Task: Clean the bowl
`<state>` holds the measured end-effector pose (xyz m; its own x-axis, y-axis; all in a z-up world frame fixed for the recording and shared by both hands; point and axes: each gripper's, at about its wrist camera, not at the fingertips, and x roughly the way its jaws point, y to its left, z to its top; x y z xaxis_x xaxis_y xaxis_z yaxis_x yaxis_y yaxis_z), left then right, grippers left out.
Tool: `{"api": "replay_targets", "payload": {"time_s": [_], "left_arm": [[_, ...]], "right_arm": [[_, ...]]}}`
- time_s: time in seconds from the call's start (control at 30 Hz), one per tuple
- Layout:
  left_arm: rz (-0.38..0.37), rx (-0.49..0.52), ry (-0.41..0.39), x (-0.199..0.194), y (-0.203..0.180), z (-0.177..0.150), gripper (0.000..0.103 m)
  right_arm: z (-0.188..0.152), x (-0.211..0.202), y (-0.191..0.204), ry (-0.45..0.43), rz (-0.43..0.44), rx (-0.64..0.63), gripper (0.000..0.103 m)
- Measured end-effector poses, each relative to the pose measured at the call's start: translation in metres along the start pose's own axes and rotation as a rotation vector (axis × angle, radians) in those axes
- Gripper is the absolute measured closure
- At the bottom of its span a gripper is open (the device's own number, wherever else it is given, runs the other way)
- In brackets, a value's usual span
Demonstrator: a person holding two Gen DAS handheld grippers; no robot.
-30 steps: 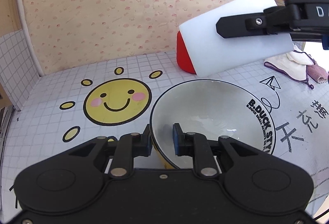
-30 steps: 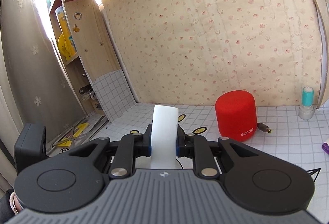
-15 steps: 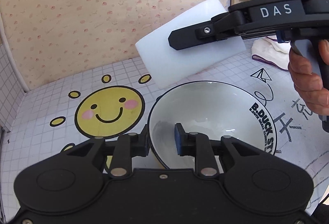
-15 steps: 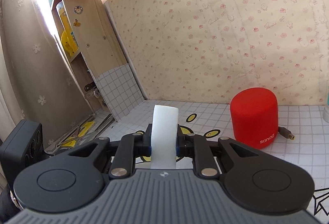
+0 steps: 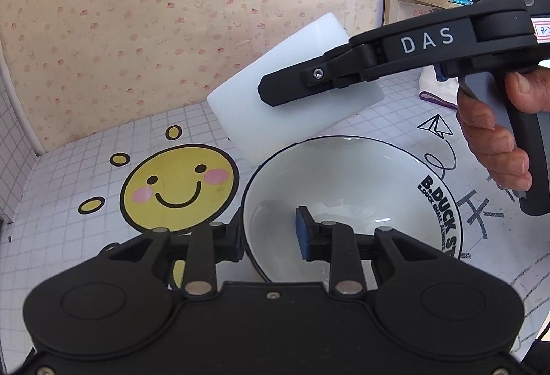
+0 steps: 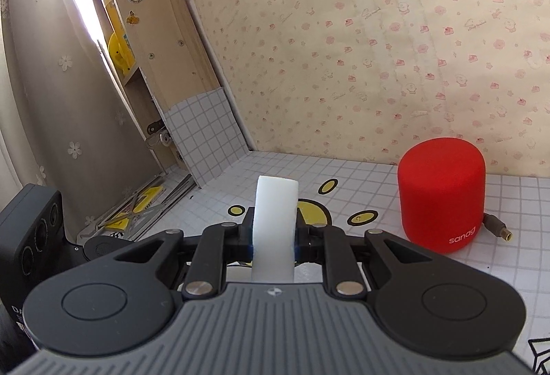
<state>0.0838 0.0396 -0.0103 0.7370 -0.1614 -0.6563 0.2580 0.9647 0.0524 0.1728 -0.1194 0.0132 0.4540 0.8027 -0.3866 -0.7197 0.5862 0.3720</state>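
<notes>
Fingers (image 5: 237, 239) of the left gripper (image 5: 271, 237) straddle the near-left rim of the bowl (image 5: 347, 182): one finger outside the wall, the blue-padded one inside. Jaws have just been opening, and there is a visible gap at the inner pad, so I read this as a loosened hold, not a clamp. Likely purpose: steady the bowl while the other tool scrubs.

Bowl sits on the worktop (image 5: 68, 175), white inside with a dark rim, overlapping the right edge of the smiley sun print (image 5: 178, 185). Interior looks empty; any residue is too faint to call.

Right gripper (image 6: 274, 239) has its fingers clamped on a white sponge block (image 6: 275, 213), squeezed across its thin side, so a broad face and a long free end stick out ahead for wiping. From the left wrist view the sponge (image 5: 275, 106) hangs above and just behind the bowl's far-left rim, not yet inside. A hand (image 5: 491, 134) grips the handle at far right.

Clearance: the bowl mouth is open and wide, with only the left inner finger intruding near the front. Worktop left of the bowl is bare print. Red speaker (image 6: 443, 196) with its plug stands behind, near the wall, off the likely sweep path. Next move, as I judge it: lower the sponge in over the far rim.
</notes>
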Motion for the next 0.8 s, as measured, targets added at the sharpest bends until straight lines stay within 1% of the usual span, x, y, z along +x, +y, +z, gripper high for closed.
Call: {"api": "replay_targets", "payload": {"time_s": [0.33,0.8], "left_arm": [[0.003,-0.041,0.001,-0.001,0.003,-0.001,0.073],[0.016,-0.044,0.003,-0.003,0.002,0.002,0.073]], "right_arm": [[0.001,-0.001,0.002,0.032,0.019,-0.032,0.083],[0.0,-0.012,-0.004,0.059,0.024,-0.068,0.083]]}}
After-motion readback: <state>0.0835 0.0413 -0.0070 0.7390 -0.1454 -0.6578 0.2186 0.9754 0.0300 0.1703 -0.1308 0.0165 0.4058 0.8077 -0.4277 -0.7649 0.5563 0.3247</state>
